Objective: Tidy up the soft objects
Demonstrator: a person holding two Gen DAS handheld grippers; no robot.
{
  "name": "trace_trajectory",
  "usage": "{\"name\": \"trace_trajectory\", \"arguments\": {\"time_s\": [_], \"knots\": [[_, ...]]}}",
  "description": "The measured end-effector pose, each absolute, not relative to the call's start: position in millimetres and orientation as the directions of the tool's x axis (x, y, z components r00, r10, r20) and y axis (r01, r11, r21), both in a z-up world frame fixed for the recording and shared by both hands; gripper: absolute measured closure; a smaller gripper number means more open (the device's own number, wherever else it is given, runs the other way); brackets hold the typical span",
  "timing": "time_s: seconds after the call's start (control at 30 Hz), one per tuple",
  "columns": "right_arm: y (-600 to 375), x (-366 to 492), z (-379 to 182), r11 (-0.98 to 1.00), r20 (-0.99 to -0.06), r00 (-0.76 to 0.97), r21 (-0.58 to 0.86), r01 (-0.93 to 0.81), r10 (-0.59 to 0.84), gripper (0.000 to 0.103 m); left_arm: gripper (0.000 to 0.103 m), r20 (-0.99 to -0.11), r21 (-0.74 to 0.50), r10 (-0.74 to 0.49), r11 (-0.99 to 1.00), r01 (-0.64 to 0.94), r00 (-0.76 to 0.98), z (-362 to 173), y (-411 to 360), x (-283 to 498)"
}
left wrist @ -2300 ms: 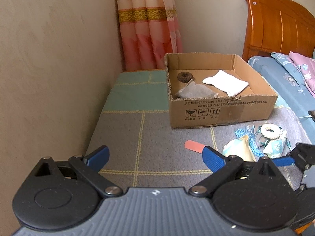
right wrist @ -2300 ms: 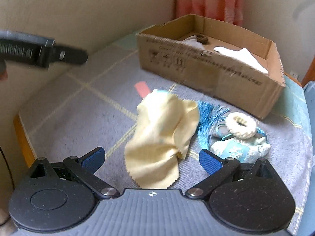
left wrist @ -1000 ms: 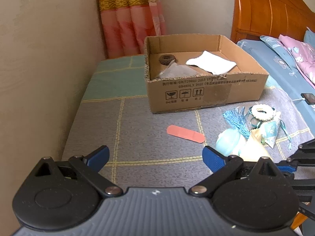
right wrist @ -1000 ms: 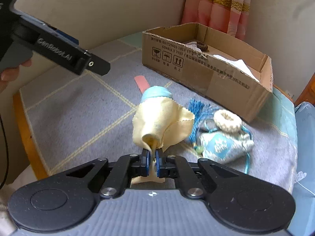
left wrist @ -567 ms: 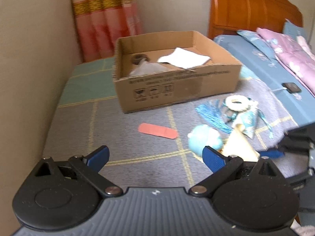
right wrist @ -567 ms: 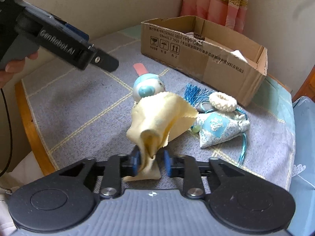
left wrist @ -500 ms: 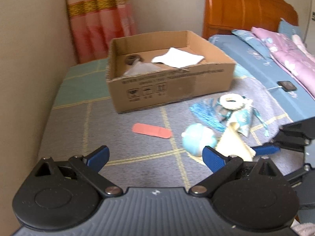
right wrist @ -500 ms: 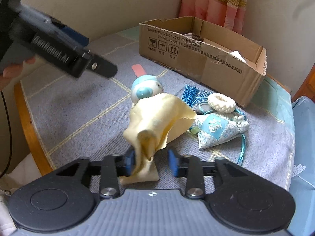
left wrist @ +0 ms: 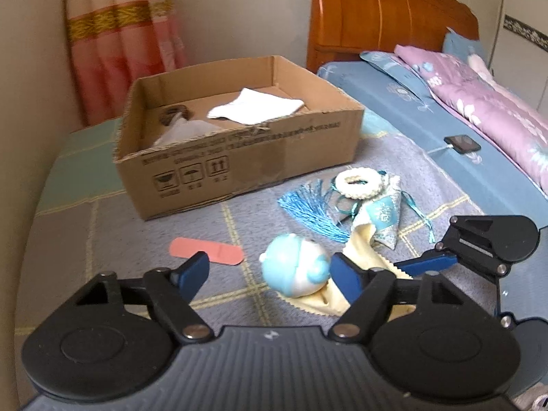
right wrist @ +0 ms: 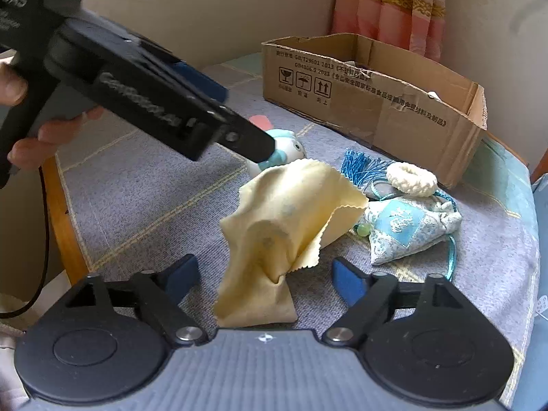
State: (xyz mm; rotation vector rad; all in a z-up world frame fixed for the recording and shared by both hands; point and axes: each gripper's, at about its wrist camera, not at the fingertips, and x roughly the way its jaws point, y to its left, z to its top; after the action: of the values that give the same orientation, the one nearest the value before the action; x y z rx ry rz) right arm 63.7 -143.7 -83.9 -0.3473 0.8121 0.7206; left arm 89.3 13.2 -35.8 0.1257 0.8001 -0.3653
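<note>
A pale yellow cloth (right wrist: 287, 226) lies crumpled on the grey blanket, between the fingers of my right gripper (right wrist: 265, 279), which is open and not touching it. A round blue and white soft toy (left wrist: 294, 269) lies just behind the cloth (left wrist: 363, 239). My left gripper (left wrist: 272, 274) is open, its fingers on either side of the toy; its right finger (right wrist: 253, 144) is at the toy (right wrist: 291, 150). A cardboard box (left wrist: 239, 157) behind holds a white cloth (left wrist: 255, 106), a grey cloth and a brown ring.
A blue tassel (left wrist: 308, 205), a white scrunchie (left wrist: 358, 183) and a patterned blue pouch (right wrist: 407, 226) lie right of the toy. A pink plaster (left wrist: 207, 250) lies to the left. A bed with a phone (left wrist: 462, 144) is on the right, and the wall is on the left.
My right gripper has opened and let go of the yellow cloth, which dropped onto the blanket. My left gripper has moved right and forward to the blue toy.
</note>
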Motion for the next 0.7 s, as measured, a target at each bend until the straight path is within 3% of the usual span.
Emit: {"name": "trace_trajectory", "arguments": {"time_s": [0.2, 0.37, 0.7], "knots": [[-145, 67, -88, 0.704, -0.755, 0.467, -0.011, -0.710, 0.460, 0.004, 0.034, -0.738, -0.045, -0.305, 0.913, 0.406, 0.602, -47, 6, 98], [-144, 68, -90, 0.698, -0.754, 0.466, -0.013, -0.716, 0.463, 0.000, 0.051, -0.750, -0.077, -0.329, 0.905, 0.417, 0.574, -58, 2, 105], [-138, 74, -89, 0.709, -0.758, 0.473, -0.020, -0.705, 0.449, 0.004, 0.053, -0.729, -0.080, -0.307, 0.926, 0.369, 0.612, -47, 19, 98]]}}
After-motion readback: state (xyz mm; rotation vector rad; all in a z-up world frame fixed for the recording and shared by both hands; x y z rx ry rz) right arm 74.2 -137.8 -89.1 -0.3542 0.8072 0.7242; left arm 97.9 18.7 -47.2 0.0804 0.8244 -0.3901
